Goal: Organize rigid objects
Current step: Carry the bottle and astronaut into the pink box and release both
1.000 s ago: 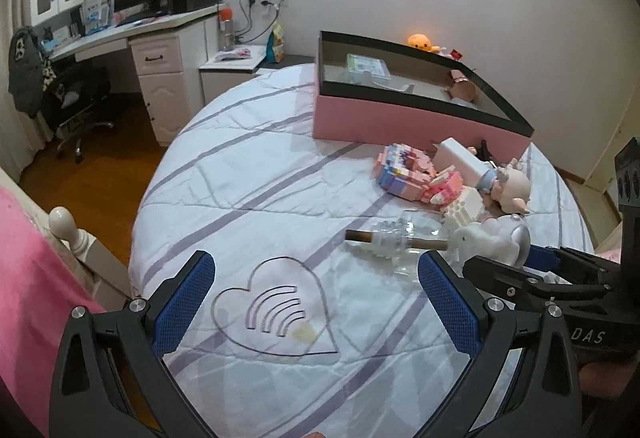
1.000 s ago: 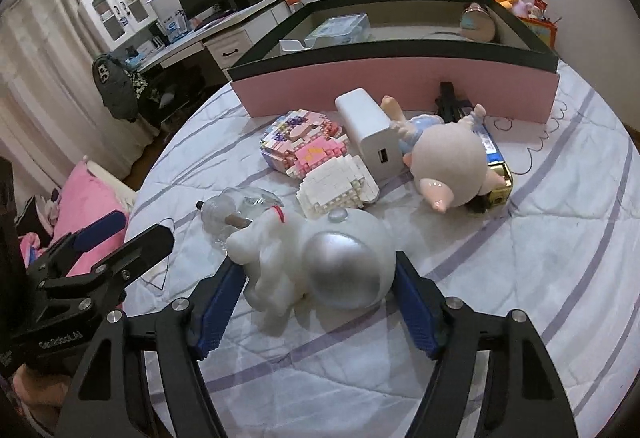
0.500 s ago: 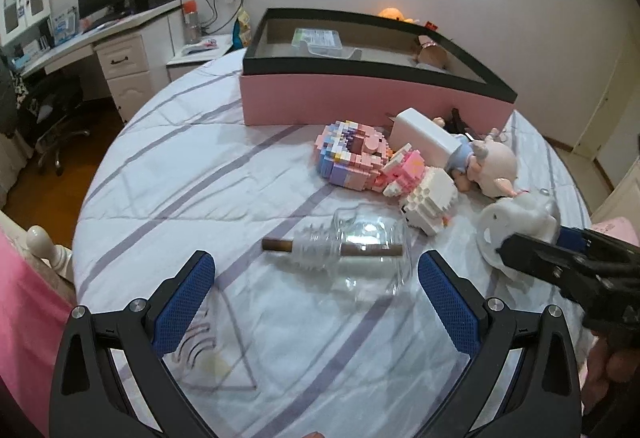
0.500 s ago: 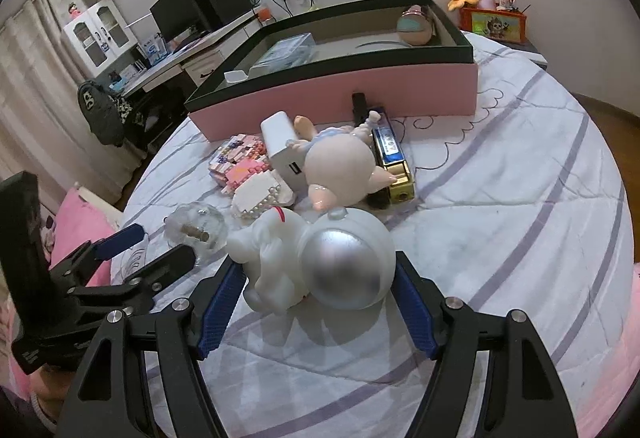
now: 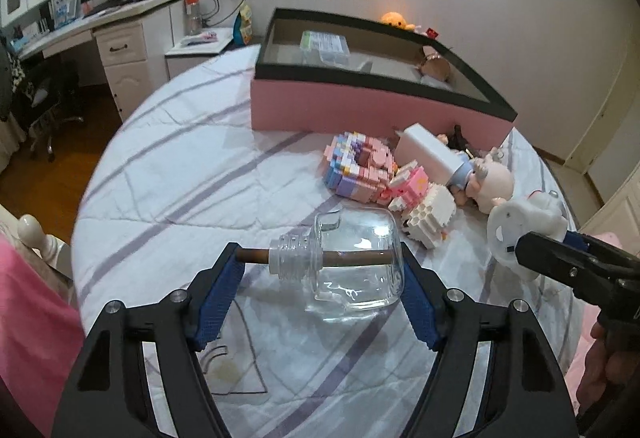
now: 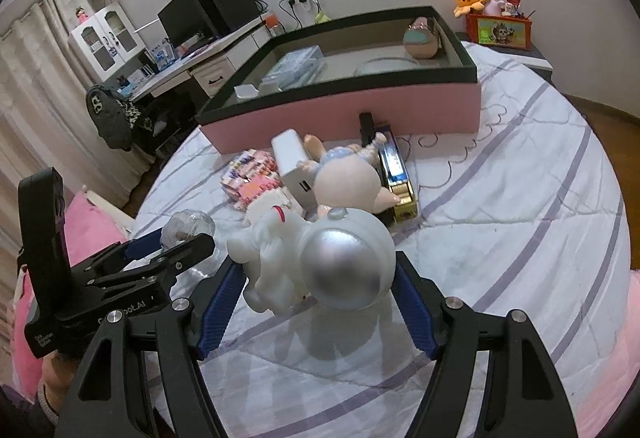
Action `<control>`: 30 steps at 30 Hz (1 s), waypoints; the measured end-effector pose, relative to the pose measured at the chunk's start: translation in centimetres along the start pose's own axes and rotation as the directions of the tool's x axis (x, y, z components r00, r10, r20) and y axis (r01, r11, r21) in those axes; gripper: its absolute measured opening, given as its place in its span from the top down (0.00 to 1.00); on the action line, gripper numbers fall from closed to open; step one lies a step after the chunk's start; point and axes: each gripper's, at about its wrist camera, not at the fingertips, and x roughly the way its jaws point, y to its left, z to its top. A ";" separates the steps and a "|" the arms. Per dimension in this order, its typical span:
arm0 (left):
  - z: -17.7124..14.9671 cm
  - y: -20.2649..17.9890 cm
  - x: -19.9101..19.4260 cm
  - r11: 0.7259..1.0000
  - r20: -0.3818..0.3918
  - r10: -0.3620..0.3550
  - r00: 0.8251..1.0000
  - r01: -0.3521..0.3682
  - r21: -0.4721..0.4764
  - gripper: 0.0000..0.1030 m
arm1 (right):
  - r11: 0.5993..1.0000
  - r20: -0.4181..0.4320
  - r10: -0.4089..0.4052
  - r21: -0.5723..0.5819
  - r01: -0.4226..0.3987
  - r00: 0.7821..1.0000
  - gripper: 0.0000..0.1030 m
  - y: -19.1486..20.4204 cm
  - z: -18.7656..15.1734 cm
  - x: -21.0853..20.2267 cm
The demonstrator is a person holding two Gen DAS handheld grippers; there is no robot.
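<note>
A bed in a striped white quilt (image 5: 168, 174) carries a pink storage box with a black rim (image 5: 360, 106) at its far side, toys heaped just before it. The right gripper (image 6: 318, 302) has its blue pads against both sides of a white astronaut figure with a silver visor (image 6: 320, 266). The left gripper (image 5: 320, 294) is closing its jaws around a clear glass bottle (image 5: 352, 262) lying on its side, a brown stick through the neck; the right pad meets the glass.
</note>
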 end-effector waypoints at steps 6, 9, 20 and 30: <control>2.1 0.4 -1.8 1.000 0.057 -0.010 0.998 0.010 0.001 0.27 | 0.999 0.044 0.025 -0.028 -0.023 0.999 0.29 0.8 1.5 -1.5; 3.8 0.2 -2.6 1.000 0.099 -0.011 0.995 0.009 0.023 0.27 | 0.999 0.076 0.023 -0.049 -0.020 0.997 0.29 0.9 3.0 -2.3; 13.0 -0.7 -2.5 0.998 0.247 -0.023 0.969 0.009 0.055 0.27 | 0.993 0.209 -0.042 -0.099 0.064 0.977 0.29 -0.5 12.0 -3.0; 18.5 -2.5 3.5 0.996 0.207 -0.060 0.976 0.046 0.070 0.27 | 0.995 0.179 -0.076 -0.053 0.087 0.981 0.29 -3.5 17.0 2.3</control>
